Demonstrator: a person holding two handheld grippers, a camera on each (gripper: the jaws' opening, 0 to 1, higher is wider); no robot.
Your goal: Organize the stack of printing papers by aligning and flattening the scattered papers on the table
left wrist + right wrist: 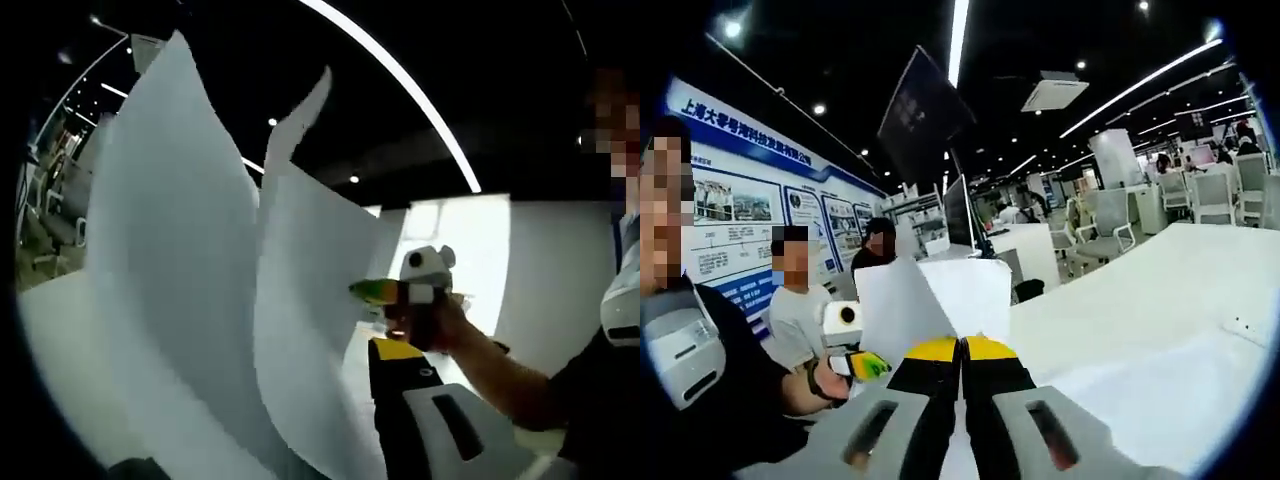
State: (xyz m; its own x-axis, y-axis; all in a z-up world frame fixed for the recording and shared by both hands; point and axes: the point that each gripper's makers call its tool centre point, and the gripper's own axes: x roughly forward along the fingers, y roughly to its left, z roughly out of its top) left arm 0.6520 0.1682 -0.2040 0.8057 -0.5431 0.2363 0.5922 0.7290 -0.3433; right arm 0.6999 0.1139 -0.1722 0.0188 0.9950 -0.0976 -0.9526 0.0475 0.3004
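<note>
Several white printing papers [190, 260] stand upright and curl, held clear of the white table [50, 330]. My left gripper [330, 350] is open: its yellow-tipped right finger [395, 348] rises beside the sheets, and the paper hides the other finger. My right gripper [372, 292], held by a hand, comes in from the right and pinches the sheets' right edge. In the right gripper view my right gripper [962, 345] is shut, with the papers [930, 295] standing just past its tips. The left gripper [872, 365] sits at the sheets' lower left.
A loose sheet [1160, 390] lies flat on the table [1140, 290] at right, near a small white object [1245, 325]. Two people [800, 300] stand at left before a wall board [750, 200]. Office chairs [1105, 225] and a monitor [960, 210] stand behind.
</note>
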